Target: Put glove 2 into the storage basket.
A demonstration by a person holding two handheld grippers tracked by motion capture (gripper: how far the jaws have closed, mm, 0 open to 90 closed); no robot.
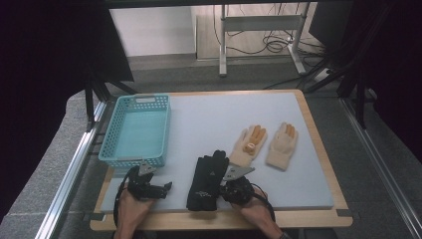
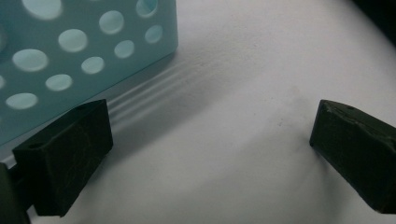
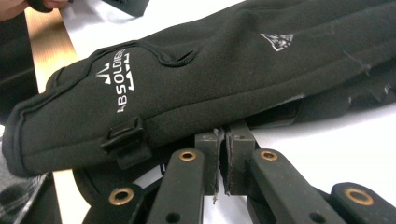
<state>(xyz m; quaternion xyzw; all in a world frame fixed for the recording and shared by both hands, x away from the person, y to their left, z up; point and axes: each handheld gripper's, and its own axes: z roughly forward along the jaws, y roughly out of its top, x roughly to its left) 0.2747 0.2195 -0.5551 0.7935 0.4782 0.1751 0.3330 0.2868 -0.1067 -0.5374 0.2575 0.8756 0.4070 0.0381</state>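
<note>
My right gripper had its jaws pressed together on the black gloves' near edge, long axis crosswise ahead. Left gripper spread, empty, basket just beside.

A pale blue perforated plastic basket sits on the grey-white table mat. Well right of the basket lie two cream knitted gloves with orange fingertips, side by side.

Lab-like workroom: padded test table, aluminium frame rails, loose floor cables.
</note>
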